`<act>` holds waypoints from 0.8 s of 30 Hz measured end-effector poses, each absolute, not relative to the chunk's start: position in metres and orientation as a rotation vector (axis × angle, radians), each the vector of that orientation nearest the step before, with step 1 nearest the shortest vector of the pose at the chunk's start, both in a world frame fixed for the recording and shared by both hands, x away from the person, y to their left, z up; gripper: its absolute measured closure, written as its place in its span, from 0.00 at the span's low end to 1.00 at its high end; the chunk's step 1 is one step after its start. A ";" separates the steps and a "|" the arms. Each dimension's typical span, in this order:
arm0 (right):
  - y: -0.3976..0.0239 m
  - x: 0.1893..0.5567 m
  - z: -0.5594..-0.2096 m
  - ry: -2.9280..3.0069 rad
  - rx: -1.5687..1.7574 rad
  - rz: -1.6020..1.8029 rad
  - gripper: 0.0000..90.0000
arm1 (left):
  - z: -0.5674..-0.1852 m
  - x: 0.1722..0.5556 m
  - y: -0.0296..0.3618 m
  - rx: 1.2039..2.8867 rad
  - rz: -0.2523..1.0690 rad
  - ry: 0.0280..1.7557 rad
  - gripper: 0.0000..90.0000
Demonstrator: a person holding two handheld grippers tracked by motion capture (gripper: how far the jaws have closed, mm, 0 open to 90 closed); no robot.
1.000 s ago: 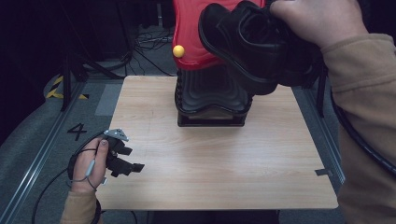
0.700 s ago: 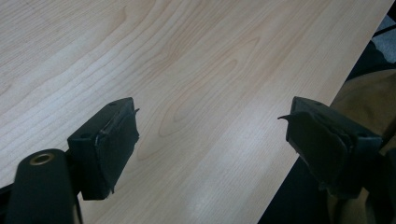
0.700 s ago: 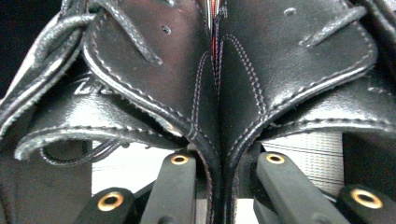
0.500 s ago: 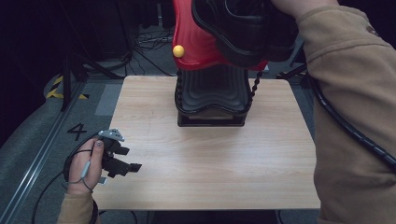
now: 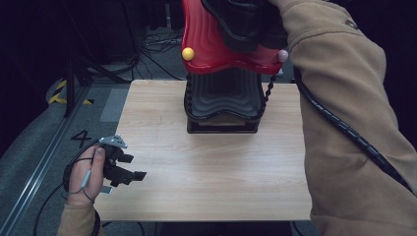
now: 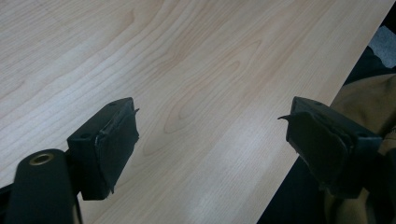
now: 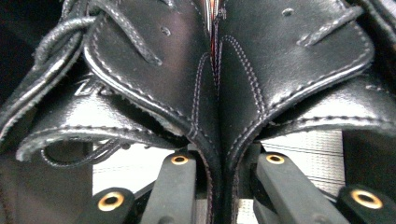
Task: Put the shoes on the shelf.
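Note:
My right gripper (image 7: 227,161) is shut on black leather lace-up shoes (image 7: 210,79), pinching two leather walls pressed together between its jaws. In the high view the black shoes (image 5: 246,24) hang at the top edge, right over a red wavy stand (image 5: 211,49) with a yellow ball and a pink ball; the hand and tan sleeve hide the gripper there. At the table's near left, my left gripper (image 5: 140,174) rests open. In its own view the left gripper (image 6: 210,140) has its jaws wide apart over bare wood.
The red stand sits on a black ribbed base (image 5: 223,105) at the far middle of the wooden table (image 5: 206,177). A tan sleeve (image 5: 344,128) with a black coiled cable covers the right side. Grey floor with cables and a painted 4 (image 5: 81,138) lies left.
The right hand carried the shoes leftward and farther from me, from the stand's right side to directly above it. The left gripper stayed put.

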State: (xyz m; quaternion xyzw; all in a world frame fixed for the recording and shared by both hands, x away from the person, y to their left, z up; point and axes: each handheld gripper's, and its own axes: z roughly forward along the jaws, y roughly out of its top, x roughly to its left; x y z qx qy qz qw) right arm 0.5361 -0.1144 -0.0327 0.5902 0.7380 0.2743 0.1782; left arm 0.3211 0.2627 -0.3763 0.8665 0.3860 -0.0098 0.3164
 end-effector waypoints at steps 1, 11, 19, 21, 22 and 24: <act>-0.113 0.538 -0.034 2.077 1.659 0.785 0.91 | -0.376 0.321 0.263 2.277 -0.021 1.017 0.19; -0.100 0.556 -0.050 1.996 1.683 0.840 0.91 | -0.376 0.320 0.265 2.274 -0.025 1.023 0.19; -0.101 0.564 -0.065 1.933 1.714 0.839 0.91 | -0.374 0.319 0.265 2.276 -0.020 1.015 0.19; -0.100 0.566 -0.070 1.940 1.719 0.837 0.91 | -0.374 0.319 0.265 2.273 -0.023 1.017 0.19; -0.098 0.566 -0.073 1.944 1.713 0.830 0.91 | -0.374 0.319 0.265 2.272 -0.021 1.018 0.19; -0.093 0.567 -0.078 1.952 1.705 0.822 0.90 | -0.375 0.320 0.265 2.274 -0.022 1.019 0.19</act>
